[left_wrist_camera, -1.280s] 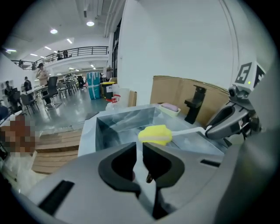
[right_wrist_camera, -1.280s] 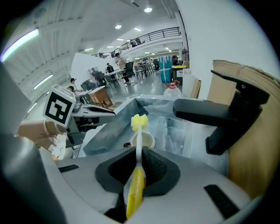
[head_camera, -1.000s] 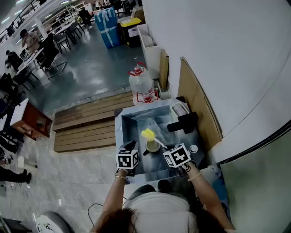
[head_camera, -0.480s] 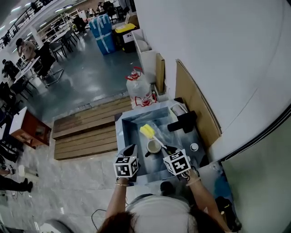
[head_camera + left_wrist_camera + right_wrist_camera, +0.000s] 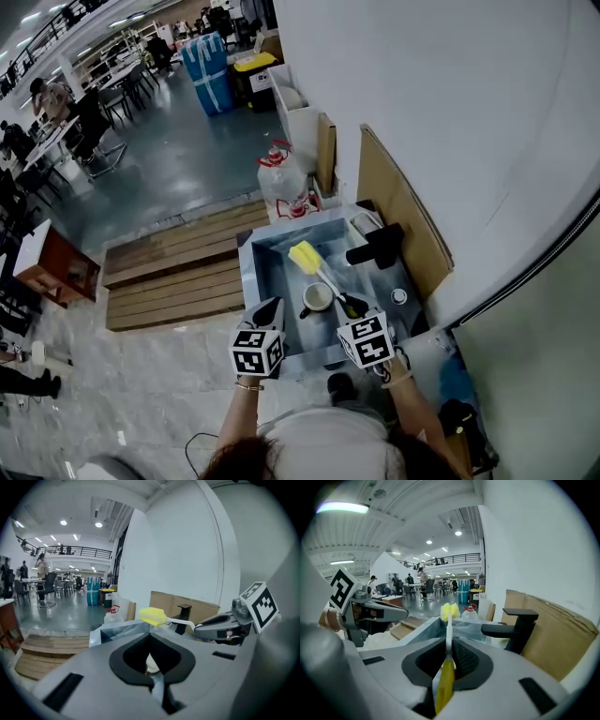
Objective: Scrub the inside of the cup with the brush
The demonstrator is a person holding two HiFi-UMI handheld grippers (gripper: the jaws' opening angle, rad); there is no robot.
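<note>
Brush (image 5: 323, 278) sits pinched by its handle in right fingers (image 5: 464, 660), long axis pointing away, yellow head beyond the cup (image 5: 317, 297) in the sink (image 5: 267, 272). Left fingers (image 5: 131, 653), pressed together, hover near the cup.

The left gripper (image 5: 275, 307) is rising at the near edge of the sink (image 5: 246, 272), its jaws coming fully together. The right gripper (image 5: 352, 307) is lifting too. It is tipping the brush (image 5: 323, 277), and the brush's yellow head is climbing away from the cup (image 5: 317, 296).
</note>
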